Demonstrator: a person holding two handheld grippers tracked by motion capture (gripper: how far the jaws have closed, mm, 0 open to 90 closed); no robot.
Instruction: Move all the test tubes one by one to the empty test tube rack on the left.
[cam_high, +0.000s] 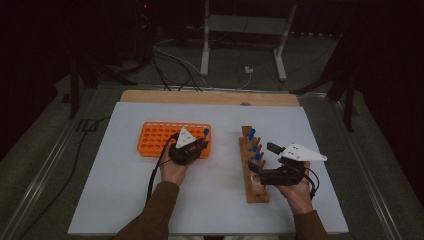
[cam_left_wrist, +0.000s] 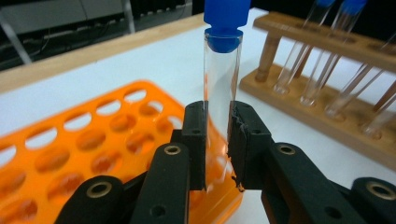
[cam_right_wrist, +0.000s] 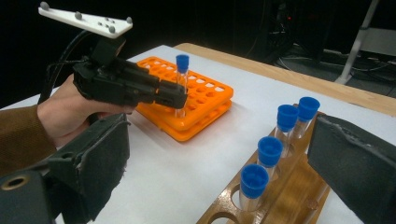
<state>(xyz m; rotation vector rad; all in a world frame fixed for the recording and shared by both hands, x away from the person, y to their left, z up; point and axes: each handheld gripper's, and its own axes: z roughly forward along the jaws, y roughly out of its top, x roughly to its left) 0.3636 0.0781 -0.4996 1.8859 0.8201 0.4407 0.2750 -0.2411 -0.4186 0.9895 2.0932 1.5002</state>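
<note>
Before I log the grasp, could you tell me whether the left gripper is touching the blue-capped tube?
Touching: the left gripper view shows the left gripper with both jaws pressed against the tube.

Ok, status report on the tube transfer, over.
Left tool shut on capped tube above orange rack. Right tool open near wooden rack. Nothing blocking.
</note>
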